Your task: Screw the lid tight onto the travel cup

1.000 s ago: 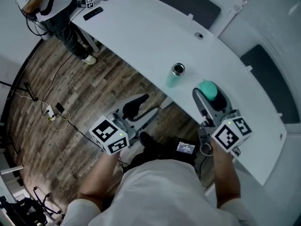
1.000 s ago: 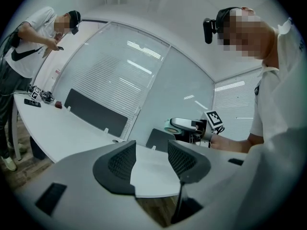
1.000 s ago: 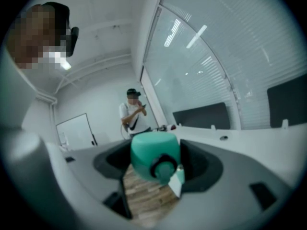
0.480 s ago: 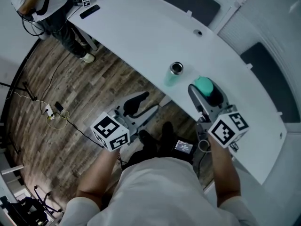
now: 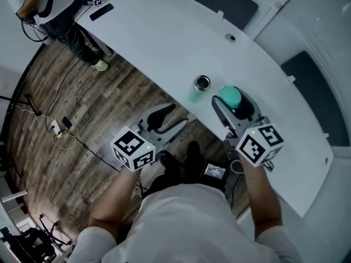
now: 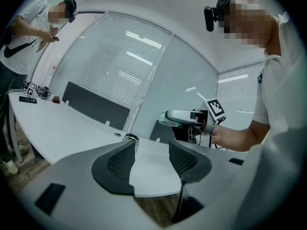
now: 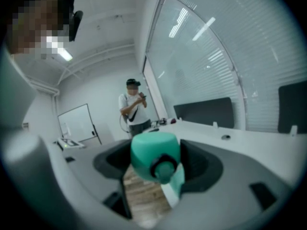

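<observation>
The teal travel cup (image 5: 198,89) stands upright with its mouth open near the front edge of the white desk (image 5: 159,37). My right gripper (image 5: 231,99) is shut on the teal lid (image 5: 228,96), which hangs just right of the cup and apart from it. In the right gripper view the lid (image 7: 154,158) fills the gap between the jaws, with the cup (image 7: 176,185) pale below it. My left gripper (image 5: 166,123) hovers over the floor in front of the cup; its jaws have just been opening and nothing is between them. In the left gripper view, the cup's rim (image 6: 130,138) shows past that gripper (image 6: 151,150).
A person (image 5: 52,4) stands at the desk's far left end near a black remote (image 5: 101,12). Dark divider panels (image 5: 219,1) line the back edge, and a cable hole (image 5: 230,38) sits behind the cup. Cables (image 5: 66,127) lie on the wooden floor.
My right gripper has carried the lid to the left, closer to the cup. My left gripper has moved up toward the desk's edge and the cup.
</observation>
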`<state>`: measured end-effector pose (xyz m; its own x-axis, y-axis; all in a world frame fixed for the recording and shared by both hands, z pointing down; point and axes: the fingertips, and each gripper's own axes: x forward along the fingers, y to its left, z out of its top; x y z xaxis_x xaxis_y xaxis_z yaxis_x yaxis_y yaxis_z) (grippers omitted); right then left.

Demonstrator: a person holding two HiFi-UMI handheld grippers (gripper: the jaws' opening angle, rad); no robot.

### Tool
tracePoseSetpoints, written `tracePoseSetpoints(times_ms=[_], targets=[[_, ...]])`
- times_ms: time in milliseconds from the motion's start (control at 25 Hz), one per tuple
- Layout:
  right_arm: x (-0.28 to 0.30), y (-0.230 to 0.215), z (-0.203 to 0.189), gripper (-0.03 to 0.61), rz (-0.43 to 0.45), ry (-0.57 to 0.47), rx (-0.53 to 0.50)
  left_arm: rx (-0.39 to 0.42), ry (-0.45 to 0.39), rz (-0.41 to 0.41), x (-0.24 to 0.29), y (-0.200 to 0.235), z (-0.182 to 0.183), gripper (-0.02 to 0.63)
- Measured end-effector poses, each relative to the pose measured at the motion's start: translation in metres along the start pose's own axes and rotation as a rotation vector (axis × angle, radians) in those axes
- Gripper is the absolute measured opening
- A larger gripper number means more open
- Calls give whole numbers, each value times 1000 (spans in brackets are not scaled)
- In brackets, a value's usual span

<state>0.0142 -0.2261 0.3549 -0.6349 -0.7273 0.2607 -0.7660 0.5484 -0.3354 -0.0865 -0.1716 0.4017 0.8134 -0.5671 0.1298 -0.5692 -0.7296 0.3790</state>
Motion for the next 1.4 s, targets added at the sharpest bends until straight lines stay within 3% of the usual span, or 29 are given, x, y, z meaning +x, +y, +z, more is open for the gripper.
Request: tracePoseSetpoints(times_ms=[400,800,1400], targets=[[39,-24,-19,313,0,71,-95,90,103,18,41,31,-26,282],[80,-29,-37,313,34,137,-252,171,187,10,89,65,-53,319],[106,-25,-46,313,81,162,-327,225,235,-36,119,79,-64,325]])
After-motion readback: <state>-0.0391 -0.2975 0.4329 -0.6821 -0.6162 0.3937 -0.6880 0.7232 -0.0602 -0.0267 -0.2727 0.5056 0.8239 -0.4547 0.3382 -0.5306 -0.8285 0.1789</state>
